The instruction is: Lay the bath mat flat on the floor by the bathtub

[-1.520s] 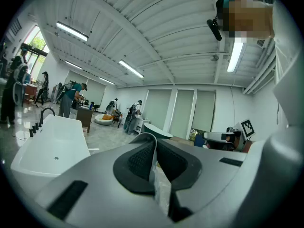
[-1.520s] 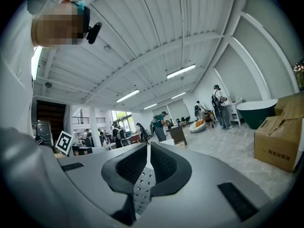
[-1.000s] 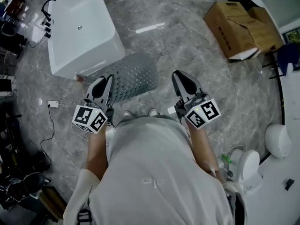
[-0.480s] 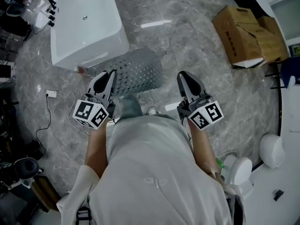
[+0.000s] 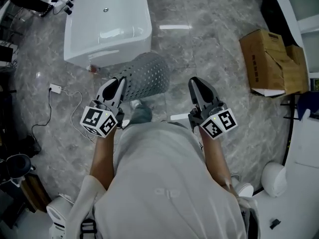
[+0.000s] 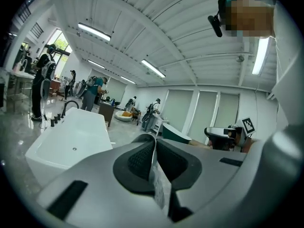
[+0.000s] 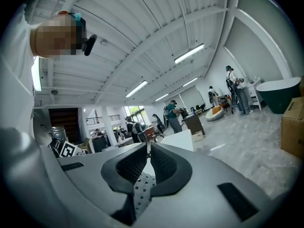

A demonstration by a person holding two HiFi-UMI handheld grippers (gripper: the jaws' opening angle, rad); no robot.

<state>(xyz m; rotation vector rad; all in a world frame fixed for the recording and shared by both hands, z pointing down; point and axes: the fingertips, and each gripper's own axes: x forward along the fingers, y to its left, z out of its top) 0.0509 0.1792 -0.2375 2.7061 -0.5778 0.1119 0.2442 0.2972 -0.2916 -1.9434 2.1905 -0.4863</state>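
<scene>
- Bath mat (image 5: 145, 74): mid grey, with a regular grid of small dark dots.
- Bathtub (image 5: 107, 29): glossy white.
- Taps (image 5: 69, 4): black.
- Floor (image 5: 209, 49): grey marble pattern with paler veins.
- Cardboard box (image 5: 271, 61): plain brown.
- My left gripper (image 5: 116, 81) and my right gripper (image 5: 196, 80): pale grey shells and black textured pads. Each carries a cube of black-and-white square markers.
- My shirt (image 5: 159, 183): plain off-white.
</scene>
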